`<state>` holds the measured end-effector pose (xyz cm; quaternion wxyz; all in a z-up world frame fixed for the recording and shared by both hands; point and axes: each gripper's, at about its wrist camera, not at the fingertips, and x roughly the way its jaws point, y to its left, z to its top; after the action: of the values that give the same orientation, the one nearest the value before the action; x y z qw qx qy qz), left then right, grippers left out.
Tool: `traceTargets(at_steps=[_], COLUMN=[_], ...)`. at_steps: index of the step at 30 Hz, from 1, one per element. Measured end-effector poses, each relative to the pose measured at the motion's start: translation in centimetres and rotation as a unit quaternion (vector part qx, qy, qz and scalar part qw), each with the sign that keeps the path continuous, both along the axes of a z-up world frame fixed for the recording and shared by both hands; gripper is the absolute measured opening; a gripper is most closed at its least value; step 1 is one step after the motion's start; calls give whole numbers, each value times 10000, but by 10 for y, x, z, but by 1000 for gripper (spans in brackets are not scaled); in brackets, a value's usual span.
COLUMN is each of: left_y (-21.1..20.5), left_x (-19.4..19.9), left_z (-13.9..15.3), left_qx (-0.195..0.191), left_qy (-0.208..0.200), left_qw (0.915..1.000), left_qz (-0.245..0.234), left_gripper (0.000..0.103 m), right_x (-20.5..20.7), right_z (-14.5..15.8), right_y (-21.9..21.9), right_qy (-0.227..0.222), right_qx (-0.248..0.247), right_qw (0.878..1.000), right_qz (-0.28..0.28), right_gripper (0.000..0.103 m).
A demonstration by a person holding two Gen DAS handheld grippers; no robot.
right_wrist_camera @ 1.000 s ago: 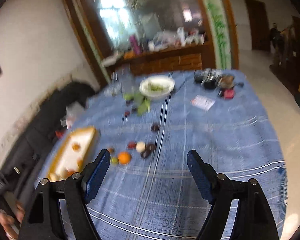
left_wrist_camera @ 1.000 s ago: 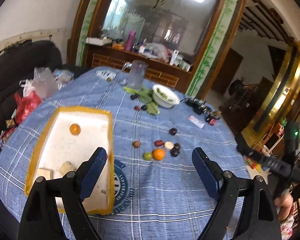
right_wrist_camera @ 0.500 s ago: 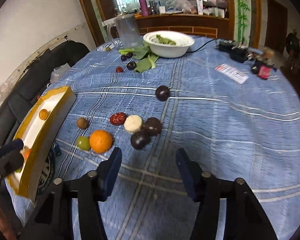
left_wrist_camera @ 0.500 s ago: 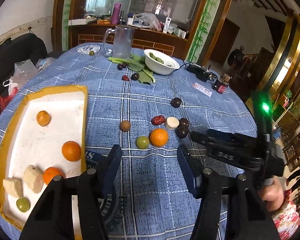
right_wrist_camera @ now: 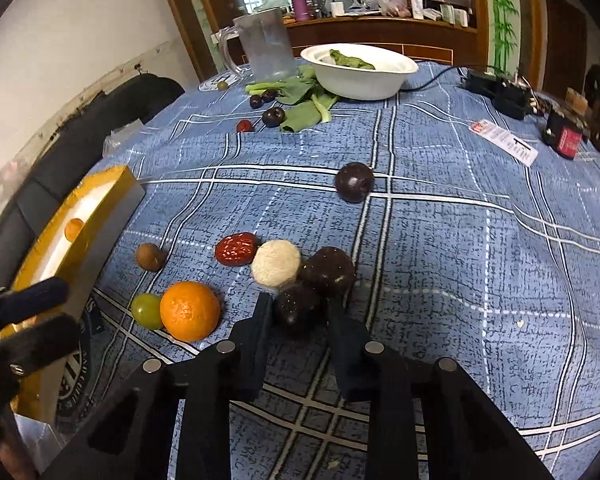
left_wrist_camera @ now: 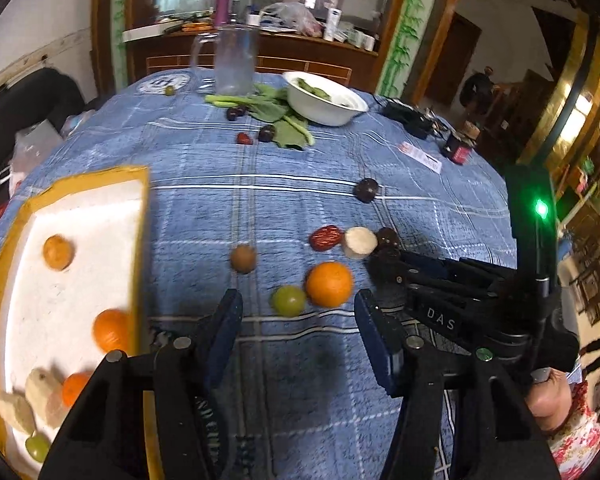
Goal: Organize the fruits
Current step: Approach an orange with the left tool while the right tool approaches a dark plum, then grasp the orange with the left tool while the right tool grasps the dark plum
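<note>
Right, the right gripper [right_wrist_camera: 296, 312] is down on the blue checked tablecloth [right_wrist_camera: 440, 240] with its two dark fingers either side of a dark round fruit [right_wrist_camera: 294, 309], jaws drawn in narrow around it; whether the pads are truly pressing it I cannot tell. Take the big orange [right_wrist_camera: 189, 310] as the marker: that dark fruit sits just to its right, a second dark fruit [right_wrist_camera: 327, 270] touches it on the far side, and a pale round piece [right_wrist_camera: 276, 266] and a red date [right_wrist_camera: 236, 249] lie just beyond the orange. A green grape [right_wrist_camera: 147, 311] touches the orange on its left, a small brown fruit [right_wrist_camera: 151, 257] lies beyond that, and another dark plum [right_wrist_camera: 354, 182] rests well apart, farther up the cloth.

The left gripper [left_wrist_camera: 298, 324] hangs over the cloth just short of the orange [left_wrist_camera: 329, 283] and grape [left_wrist_camera: 288, 300], fingers spread wide, nothing between them. Left of the orange stands the yellow-edged white tray [left_wrist_camera: 140, 216], holding small oranges, pale chunks and a green grape. Far beyond the orange: a white bowl [right_wrist_camera: 360, 80], leafy greens [right_wrist_camera: 304, 114] and a clear jug [right_wrist_camera: 266, 46].
</note>
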<state>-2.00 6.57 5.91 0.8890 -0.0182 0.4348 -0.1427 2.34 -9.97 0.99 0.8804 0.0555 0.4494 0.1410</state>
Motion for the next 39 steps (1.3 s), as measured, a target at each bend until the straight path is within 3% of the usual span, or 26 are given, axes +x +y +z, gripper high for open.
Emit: traceTargets(at_steps=[6, 15, 19, 21, 23, 24, 31, 37, 39], left_y=[-32, -53, -63, -70, -72, -72, -45, -4, 8], left_x=[20, 28, 24, 21, 18, 18, 7, -12, -18], left_z=[-25, -32, -37, -41, -40, -39, -19, 8, 13], left_qx=[321, 793, 1278, 1825, 1948, 1883, 1207, 433, 326], left_qy=[123, -284, -445, -613, -663, -603, -552, -554, -564], left_qw=[9985, 9941, 9867, 9771, 9734, 9746, 9886, 9973, 9978], left_qz=[-429, -679, -899, -904, -1005, -1054, -706, -219, -74], left_gripper=[57, 57, 56, 39, 34, 28, 28, 29, 29], right_x=[-2, 1, 2, 1, 1, 1, -3, -15, -14], right_z=[1, 4, 1, 0, 0, 0, 9, 26, 25], right_y=[-14, -37, -34, -31, -30, -31, -33, -29, -32], right_qy=[121, 270, 336, 314, 307, 312, 125, -197, -105], right_qx=[225, 579, 509, 415, 392, 408, 608, 1187, 1637], right_qw=[9997, 9978, 9981, 9986, 9987, 9986, 9980, 9925, 9859], right_qz=[19, -150, -119, -107, -112, -124, -100, 225, 326], right_gripper=[28, 28, 28, 28, 28, 28, 28, 29, 29])
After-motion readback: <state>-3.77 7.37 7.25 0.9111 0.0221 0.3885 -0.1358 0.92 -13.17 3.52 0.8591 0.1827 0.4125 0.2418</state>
